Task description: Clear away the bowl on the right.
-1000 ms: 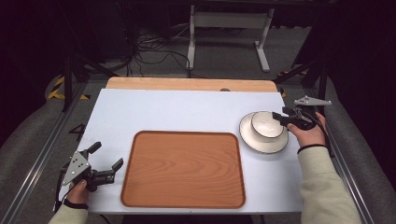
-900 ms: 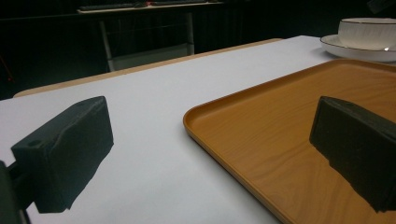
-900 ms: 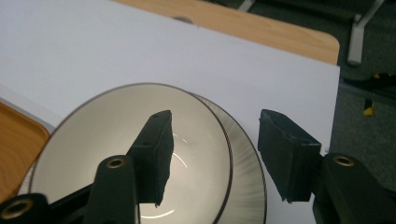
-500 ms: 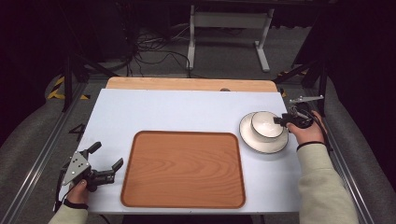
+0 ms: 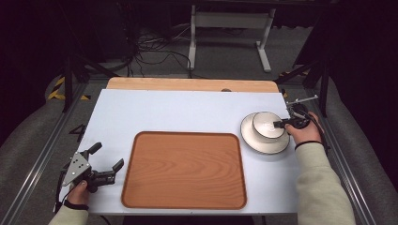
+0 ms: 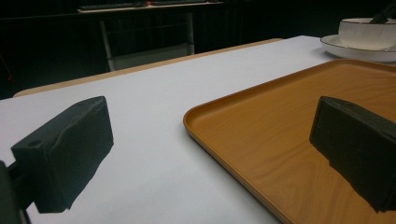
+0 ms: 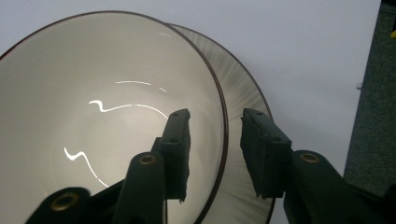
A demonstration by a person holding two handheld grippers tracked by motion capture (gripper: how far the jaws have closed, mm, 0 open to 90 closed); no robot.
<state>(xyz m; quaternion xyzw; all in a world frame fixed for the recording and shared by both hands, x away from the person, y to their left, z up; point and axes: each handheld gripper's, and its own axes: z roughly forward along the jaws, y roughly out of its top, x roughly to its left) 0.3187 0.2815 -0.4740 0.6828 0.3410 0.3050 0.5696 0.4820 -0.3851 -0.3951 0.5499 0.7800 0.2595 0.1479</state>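
A white bowl with a dark rim stands on a white plate at the table's right side. My right gripper reaches over the bowl's right edge. In the right gripper view, one jaw is inside the bowl and the other outside, over the plate. The rim runs between them, and a gap shows on both sides. These jaws have just been closing. My left gripper rests open at the front left, with nothing between its fingers. It sits beside the wooden tray.
The brown tray lies in the middle of the white table top with nothing on it. A wooden strip runs along the far edge. Metal rails flank both sides, and a stand and cables lie on the floor beyond.
My right gripper has sunk a little onto the bowl's right rim, and its jaws stand narrower than before. The left gripper has stayed where it was.
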